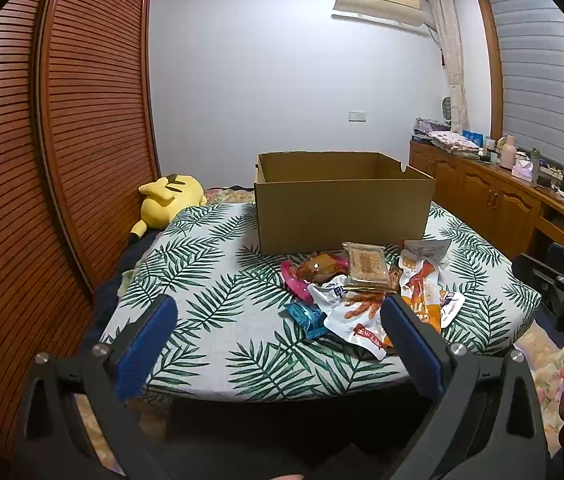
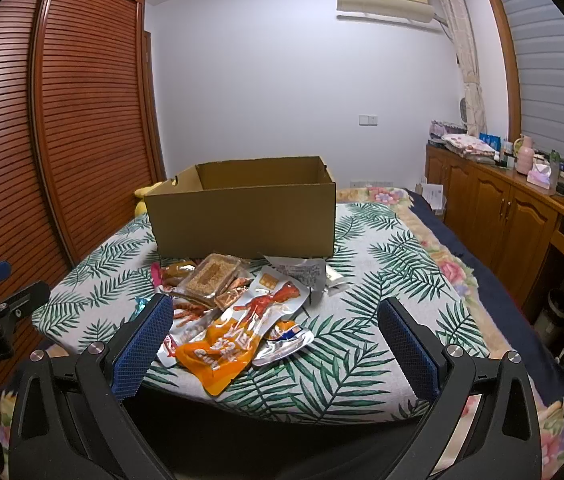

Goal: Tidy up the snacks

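Snacks (image 2: 226, 320) lie piled before our box (image 2: 242, 216). Both grippers, left (image 1: 278, 344) and right (image 2: 276, 344), gape with nothing held. Only our left view shows the plush (image 1: 170, 200) whole.

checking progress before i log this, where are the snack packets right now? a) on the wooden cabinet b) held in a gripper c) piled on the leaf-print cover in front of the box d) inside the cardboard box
c: the snack packets lie heaped on the leaf-print cover just in front of the cardboard box, and both the left gripper and the right gripper are open and hold nothing.
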Demonstrator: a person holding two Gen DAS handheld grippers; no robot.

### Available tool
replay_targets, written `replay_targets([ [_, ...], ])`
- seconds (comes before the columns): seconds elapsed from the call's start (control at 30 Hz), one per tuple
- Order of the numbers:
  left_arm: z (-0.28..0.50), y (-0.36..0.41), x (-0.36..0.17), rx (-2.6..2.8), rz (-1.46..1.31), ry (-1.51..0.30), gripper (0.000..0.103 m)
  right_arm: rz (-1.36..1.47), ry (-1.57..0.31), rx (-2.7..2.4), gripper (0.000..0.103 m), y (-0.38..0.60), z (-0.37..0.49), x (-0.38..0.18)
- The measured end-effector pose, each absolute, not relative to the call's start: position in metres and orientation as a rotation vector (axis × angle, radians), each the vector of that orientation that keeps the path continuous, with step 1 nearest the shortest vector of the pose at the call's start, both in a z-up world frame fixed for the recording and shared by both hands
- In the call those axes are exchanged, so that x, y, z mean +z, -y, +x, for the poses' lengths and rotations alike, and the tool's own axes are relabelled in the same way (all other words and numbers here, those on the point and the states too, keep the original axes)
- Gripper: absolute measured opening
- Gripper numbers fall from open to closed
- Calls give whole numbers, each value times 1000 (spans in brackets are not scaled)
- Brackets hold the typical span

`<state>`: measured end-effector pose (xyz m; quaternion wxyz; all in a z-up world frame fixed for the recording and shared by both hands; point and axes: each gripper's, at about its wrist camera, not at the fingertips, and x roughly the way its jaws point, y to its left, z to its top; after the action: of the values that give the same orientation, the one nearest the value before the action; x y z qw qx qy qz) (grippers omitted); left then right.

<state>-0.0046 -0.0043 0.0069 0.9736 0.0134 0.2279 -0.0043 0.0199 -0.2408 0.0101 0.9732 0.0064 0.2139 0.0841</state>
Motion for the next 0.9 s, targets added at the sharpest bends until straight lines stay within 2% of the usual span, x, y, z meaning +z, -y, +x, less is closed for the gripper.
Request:
replay_targets([
  [0.9,-5,6,11,-14,26,-451,103,15,-429,169,103,242,19,11],
])
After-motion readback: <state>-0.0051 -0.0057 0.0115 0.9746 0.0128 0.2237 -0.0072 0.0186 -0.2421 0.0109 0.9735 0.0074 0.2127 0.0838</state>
